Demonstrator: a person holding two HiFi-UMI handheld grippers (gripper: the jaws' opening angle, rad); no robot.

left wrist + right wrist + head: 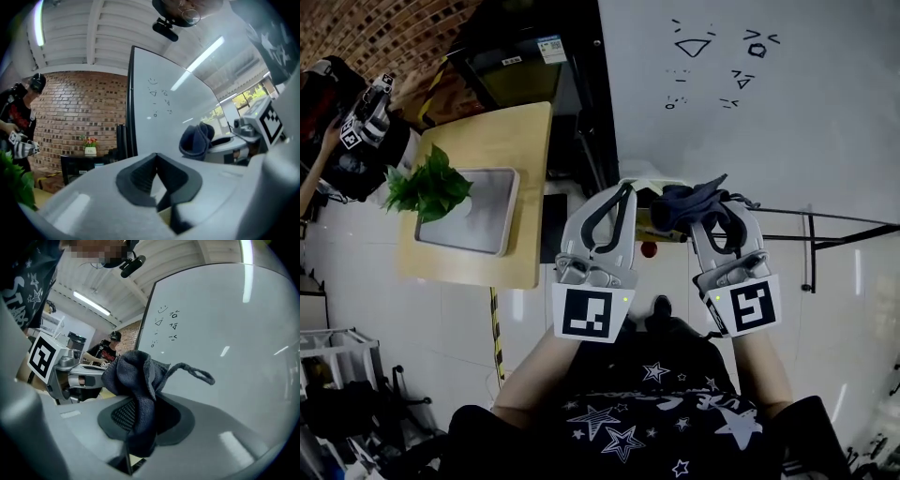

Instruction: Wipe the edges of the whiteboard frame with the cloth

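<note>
Because my right claw (pixel 140 425) pinches the dark grey bunched microfibre cloth (pixel 137 380) by one fold only, I judge it may slip out when rubbed along the black frame (pixel 131 103) of the large whiteboard (pixel 750 112), or stray and smear the drawn marks (pixel 694 45). This claw is closed on the cloth, near the board's lower edge, not touching it. My left claw (pixel 157 180) is closed and empty.

I take this for an office-style workroom or lab, not a home. There is a big whiteboard (pixel 750 103) on a metal stand (pixel 825 234) and a bare brick wall (pixel 79 108). Strip lights (pixel 38 23) hang under a slatted white ceiling (pixel 93 28) above pale glossy floor tiles (pixel 412 319). A plain wooden table (pixel 502 131) carries a leafy plant (pixel 427 186), and another person (pixel 18 112) stands by the wall.
</note>
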